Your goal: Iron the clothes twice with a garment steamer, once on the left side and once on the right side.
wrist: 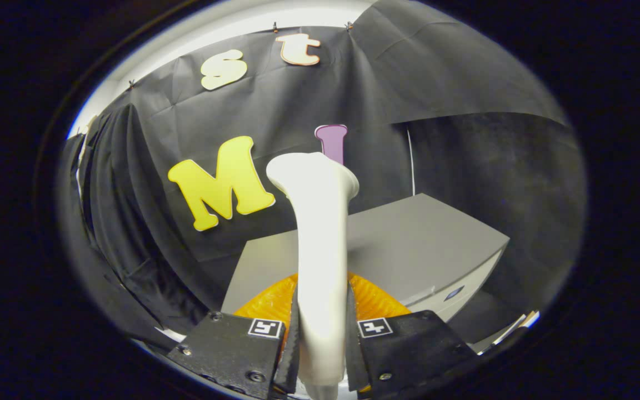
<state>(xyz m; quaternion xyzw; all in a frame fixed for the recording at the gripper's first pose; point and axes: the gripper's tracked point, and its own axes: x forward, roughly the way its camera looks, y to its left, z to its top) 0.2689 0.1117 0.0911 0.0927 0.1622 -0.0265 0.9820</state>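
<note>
Clamped by both fingers of the hand-held gripper (321, 333): the tall white plastic garment steamer (320, 244), raised ahead of a grey box (409, 244). No clothes within sight; judged early, both passes left undone.

White garment steamer (320, 244) clamped between my fingers (275, 344), both pads pressed on its lower handle. It stands upright, slim smooth handle rising ahead of me and flaring into a wider rounded head at the top. Orange garment (267, 303) lies just beyond my fingers, behind the steamer's handle, showing on both sides of it; ribbed or pleated texture, spread on a grey surface (409, 239).
</note>
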